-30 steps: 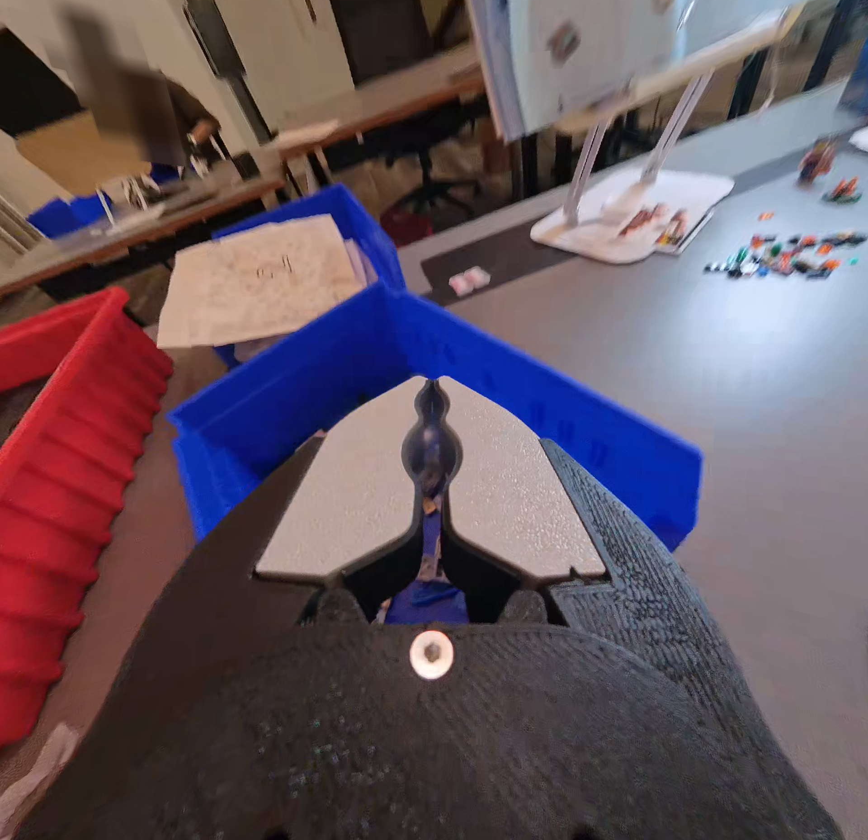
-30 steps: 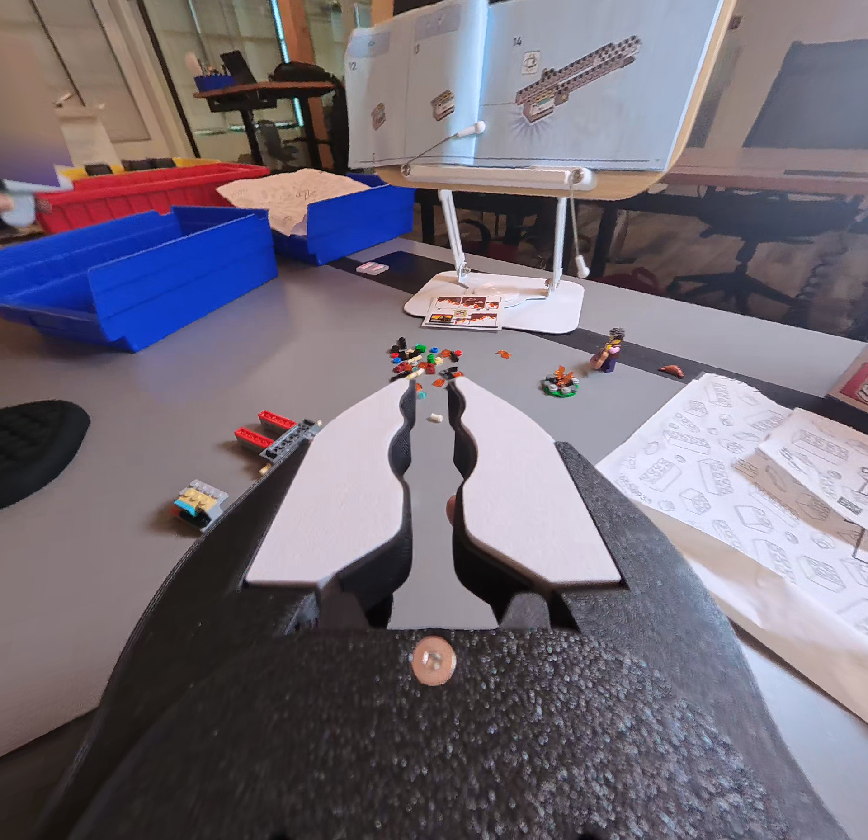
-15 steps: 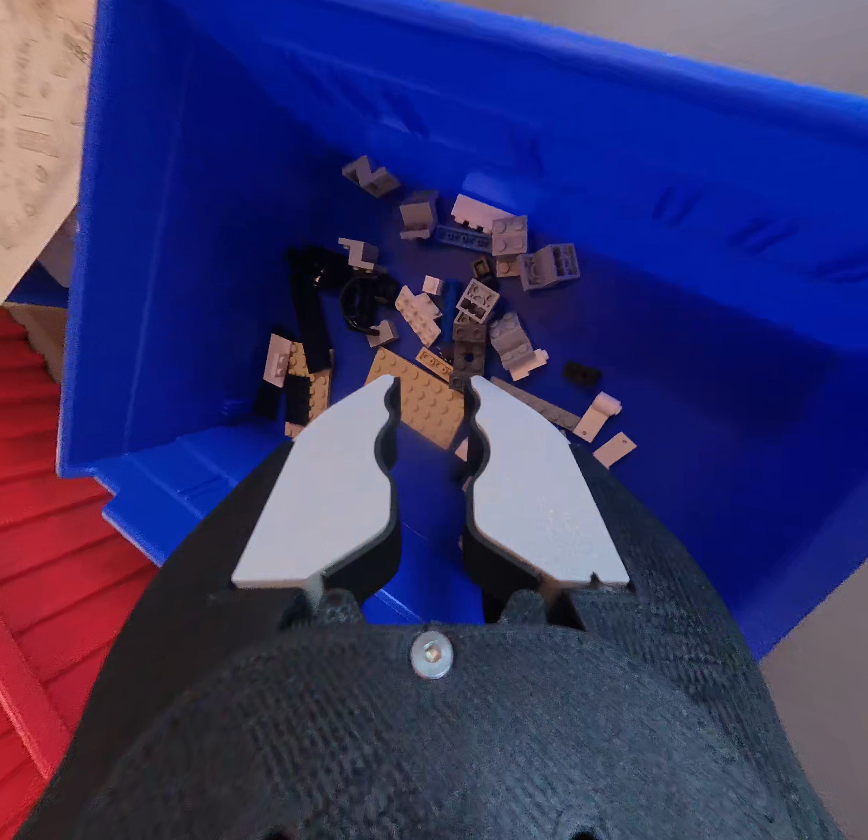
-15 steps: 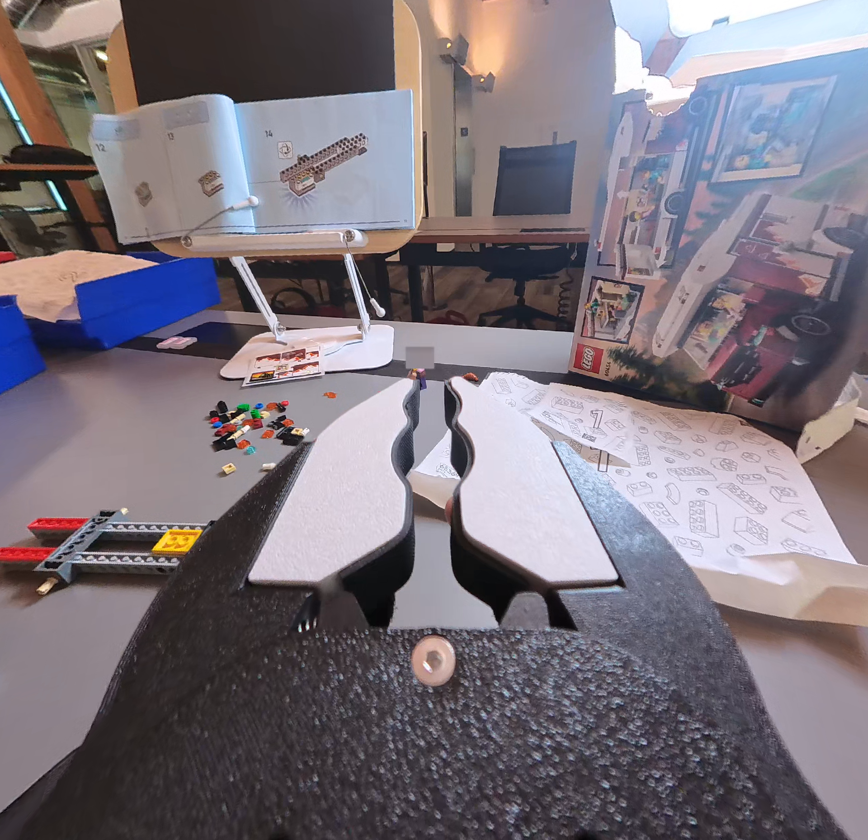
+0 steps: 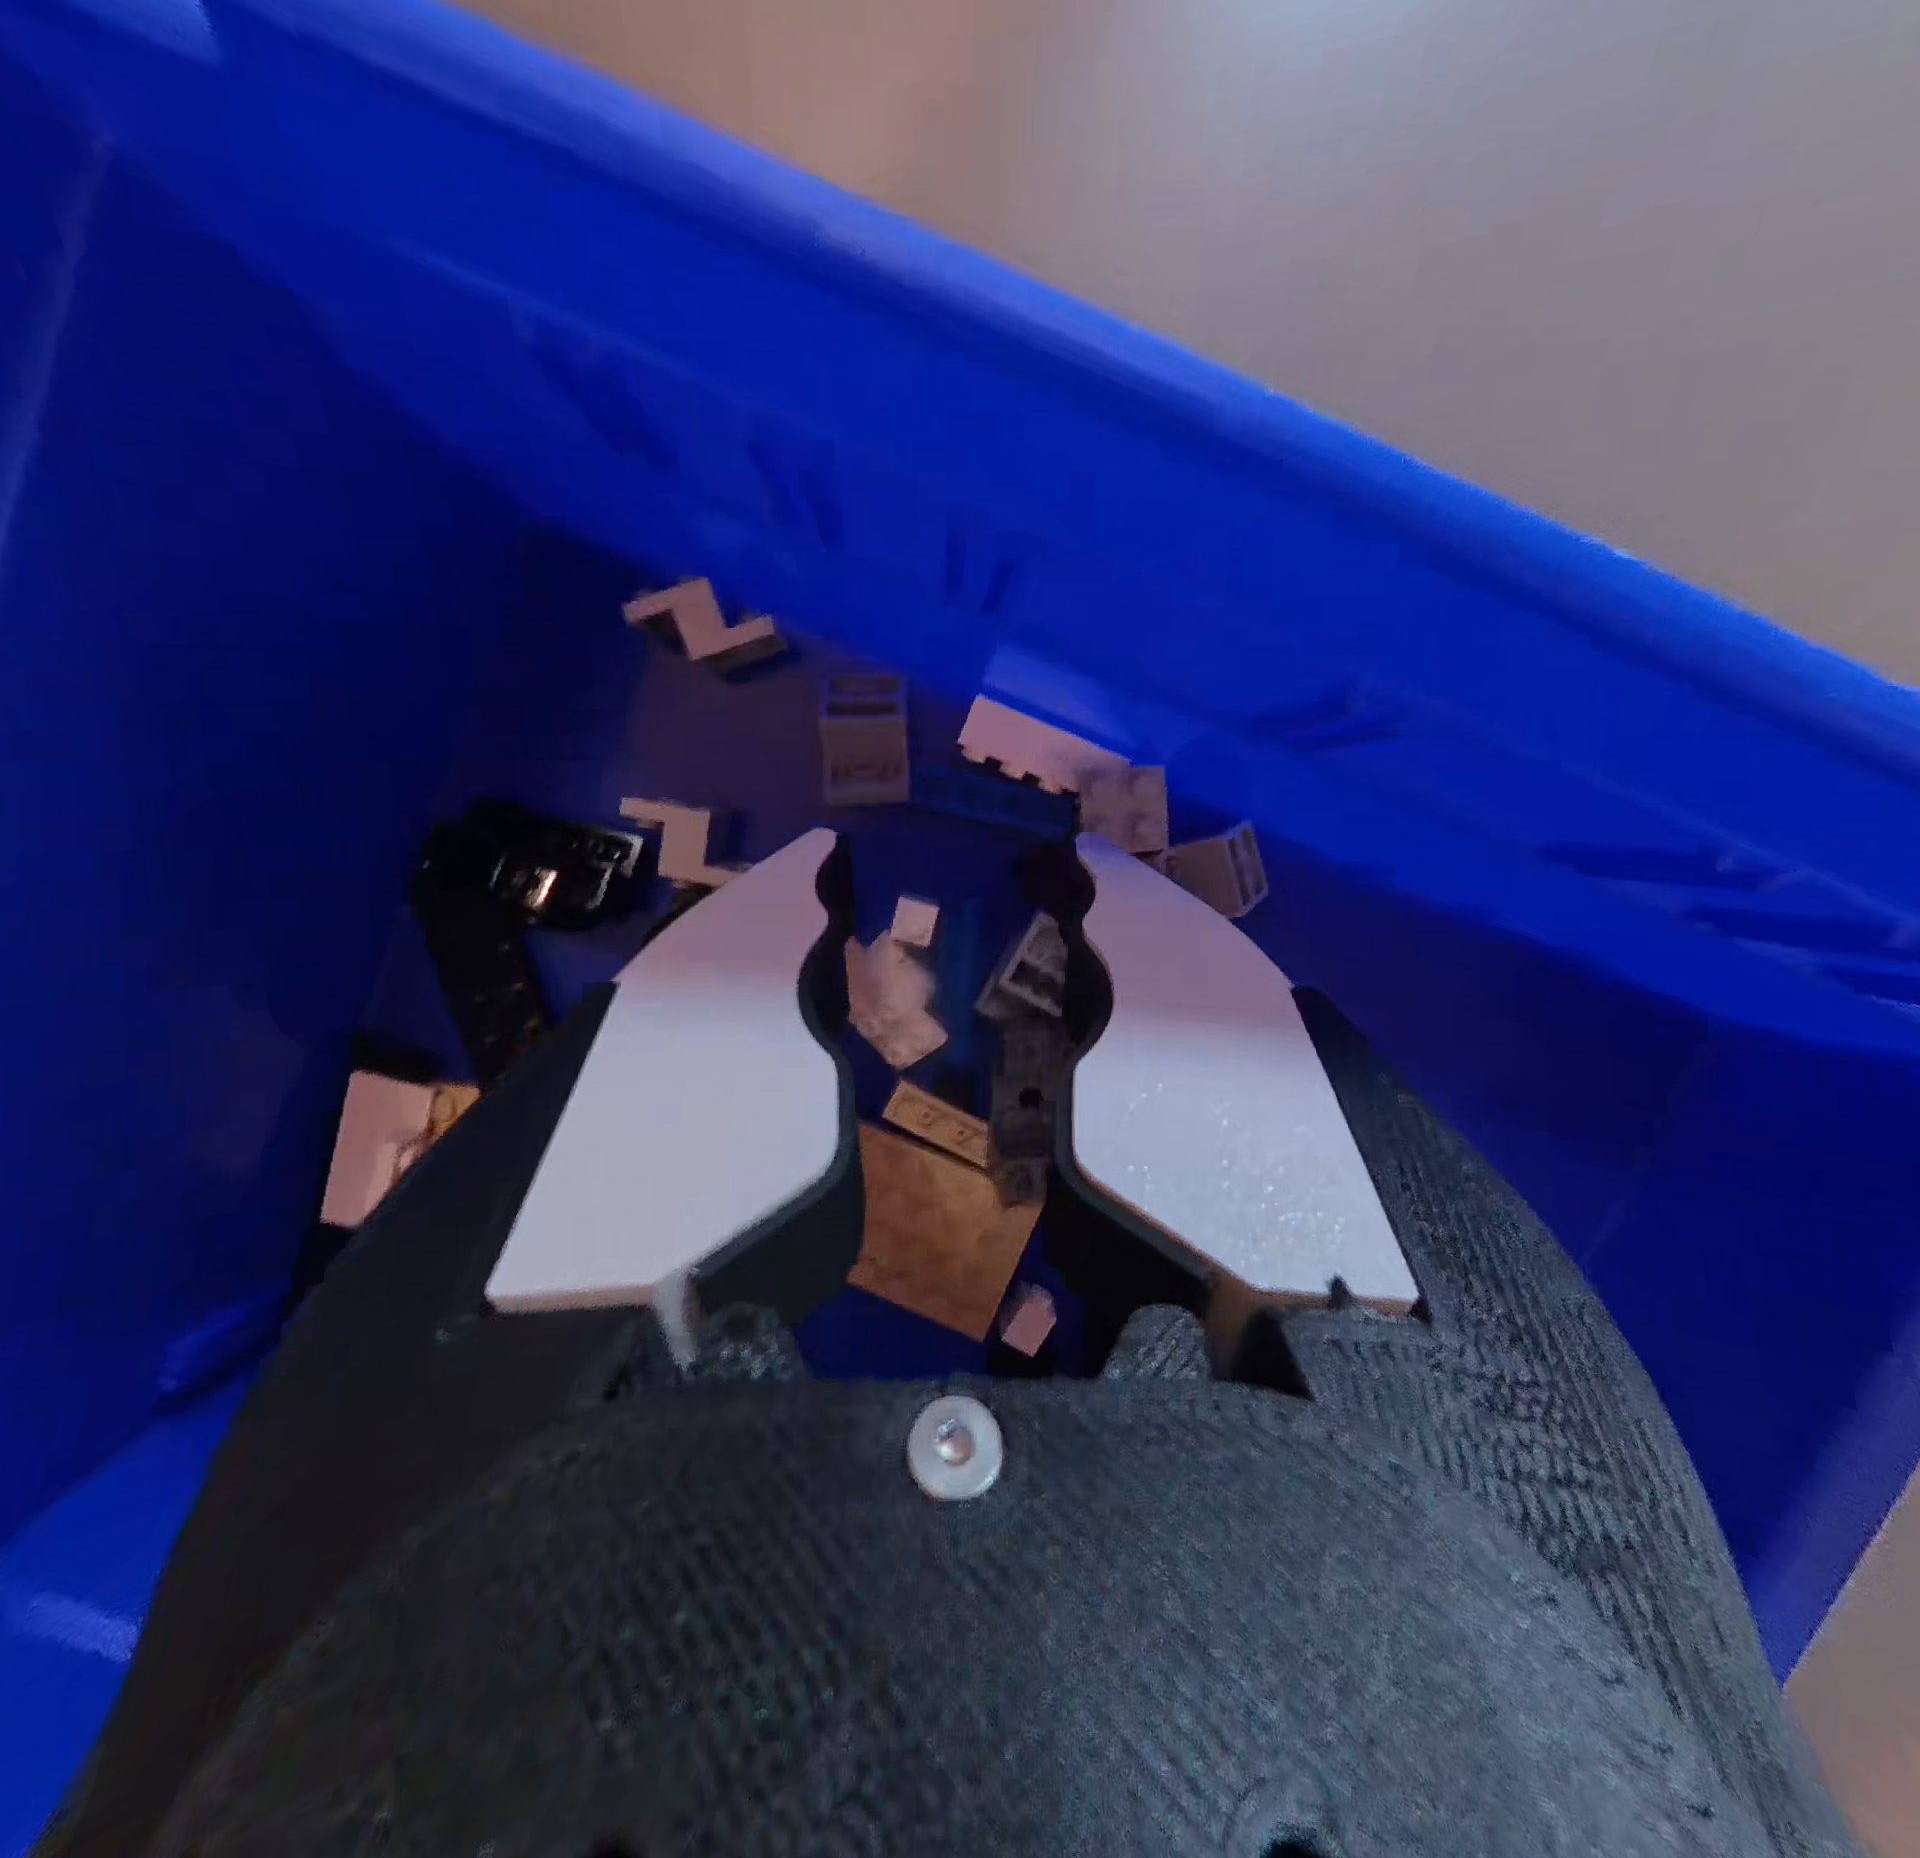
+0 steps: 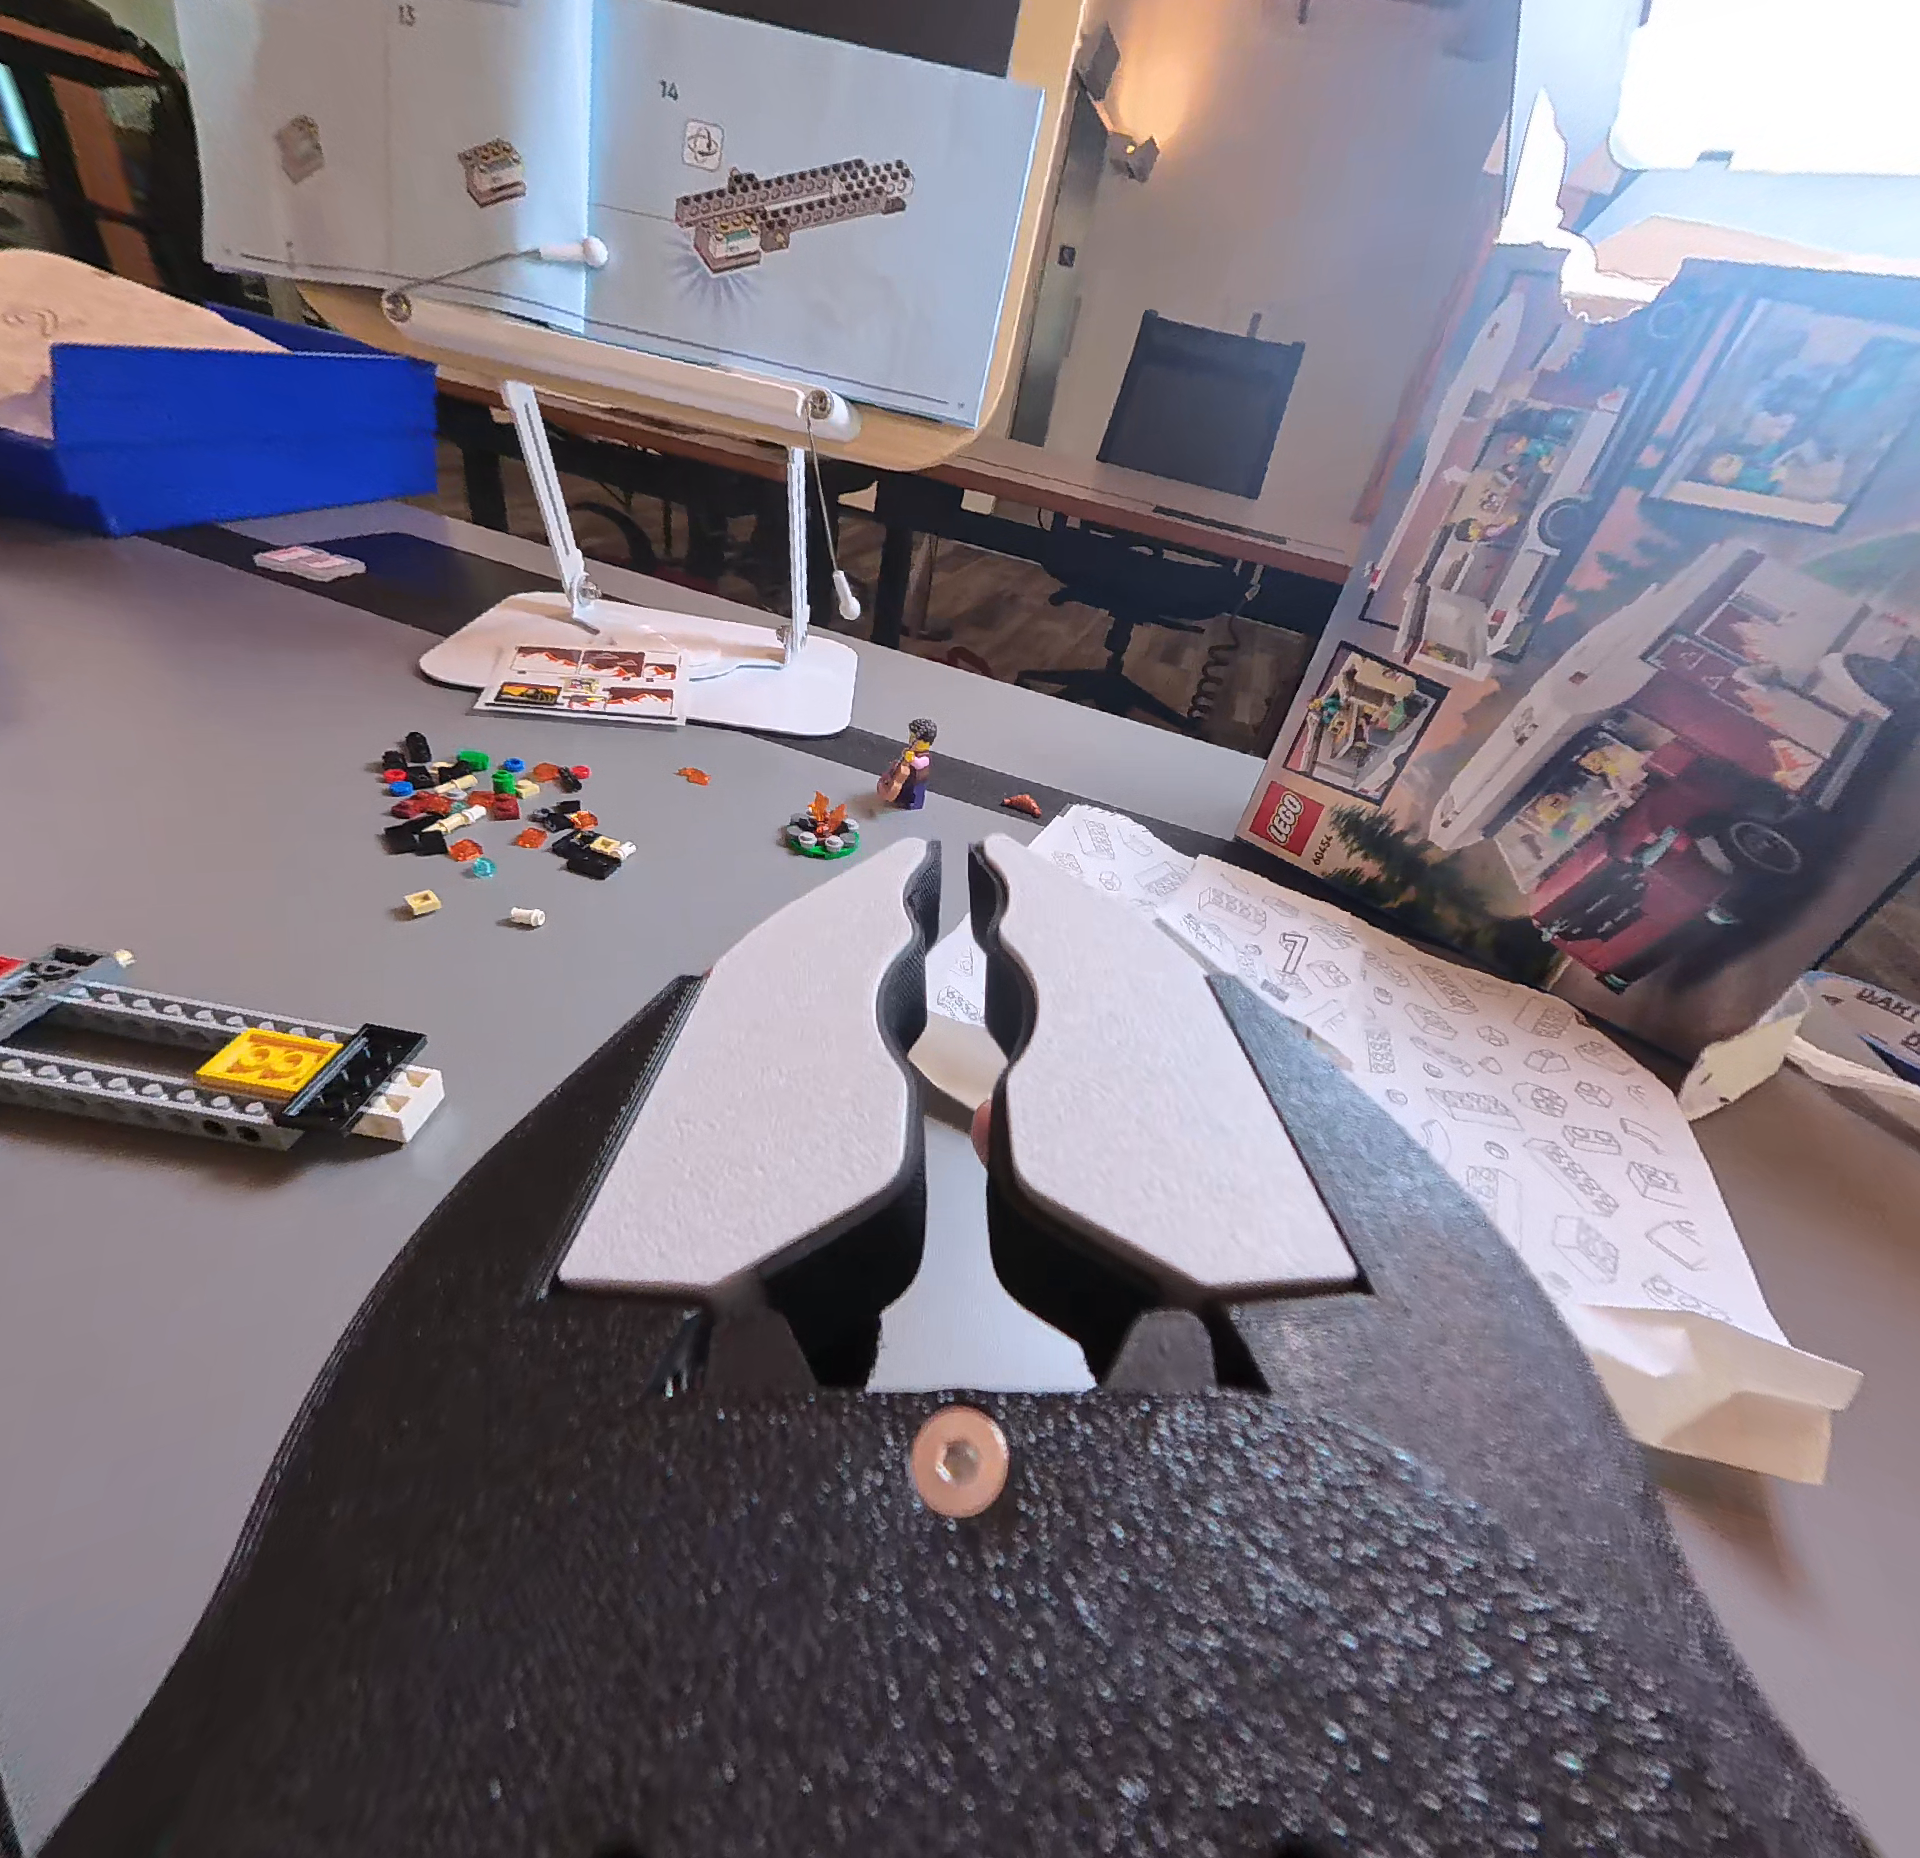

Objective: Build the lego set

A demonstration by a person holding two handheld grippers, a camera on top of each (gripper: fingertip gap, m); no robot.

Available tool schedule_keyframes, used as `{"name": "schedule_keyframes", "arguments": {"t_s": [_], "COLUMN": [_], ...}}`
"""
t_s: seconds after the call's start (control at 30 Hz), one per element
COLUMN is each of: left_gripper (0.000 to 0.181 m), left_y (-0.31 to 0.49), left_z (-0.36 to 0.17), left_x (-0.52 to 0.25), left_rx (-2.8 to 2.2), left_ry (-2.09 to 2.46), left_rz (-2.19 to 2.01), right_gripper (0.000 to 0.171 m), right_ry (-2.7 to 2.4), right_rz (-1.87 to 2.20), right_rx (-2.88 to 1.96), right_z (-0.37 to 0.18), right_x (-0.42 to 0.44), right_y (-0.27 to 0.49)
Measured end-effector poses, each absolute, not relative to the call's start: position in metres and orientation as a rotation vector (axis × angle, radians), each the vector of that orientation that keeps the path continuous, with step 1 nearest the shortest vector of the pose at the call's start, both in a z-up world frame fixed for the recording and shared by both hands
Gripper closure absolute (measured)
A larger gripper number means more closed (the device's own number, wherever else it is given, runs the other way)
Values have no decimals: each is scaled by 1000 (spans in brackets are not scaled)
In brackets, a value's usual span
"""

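My left gripper point(image 5: 951, 852) is open and empty, low inside a blue bin point(image 5: 1039, 437). It hovers over several loose grey bricks point(image 5: 862, 754), black pieces point(image 5: 520, 873) and a tan plate point(image 5: 935, 1226); small grey pieces point(image 5: 894, 987) show between its fingers. My right gripper point(image 6: 953, 852) is empty, its jaws only a narrow gap apart, above the grey table. A part-built grey frame with a yellow tile point(image 6: 265, 1060) lies to its left. Small coloured pieces point(image 6: 488, 800) lie beyond it.
An open instruction booklet on a white stand point(image 6: 623, 177) stands at the back, with a sticker sheet point(image 6: 582, 681) on its base. A minifigure point(image 6: 914, 764) and a campfire point(image 6: 824, 832) stand ahead. Printed paper bags point(image 6: 1455, 1081) and the set's box point(image 6: 1610, 665) are right. Another blue bin point(image 6: 239, 426) is far left. The gap from one gripper's tips to the other's is roughly 60 cm. About 8 cm separates my left fingertips from the tan plate point(image 5: 935, 1226).
My left gripper went from shut above the bin to open, then sank among the pieces. My right gripper swung right, away from the blue bins, and its jaws narrowed.
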State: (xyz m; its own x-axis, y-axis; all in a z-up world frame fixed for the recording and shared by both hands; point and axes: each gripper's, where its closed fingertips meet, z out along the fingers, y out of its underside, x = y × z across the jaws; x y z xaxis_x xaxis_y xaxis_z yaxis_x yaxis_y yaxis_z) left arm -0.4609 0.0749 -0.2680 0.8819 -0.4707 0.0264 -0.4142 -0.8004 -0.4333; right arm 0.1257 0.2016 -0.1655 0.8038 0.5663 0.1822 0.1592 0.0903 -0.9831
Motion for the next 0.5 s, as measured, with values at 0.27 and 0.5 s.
{"name": "schedule_keyframes", "arguments": {"t_s": [0.27,0.5], "left_gripper": [160,180], "left_y": [76,51], "left_z": [-275,-260], "left_x": [-437,-457], "left_rx": [-2616,-2688], "left_ry": [819,941], "left_rz": [-282,-149], "right_gripper": [166,167], "right_ry": [-614,-621], "right_rz": [330,328], "right_rx": [-1507,-1507], "right_z": [-173,-172], "right_x": [123,123], "right_y": [206,204]}}
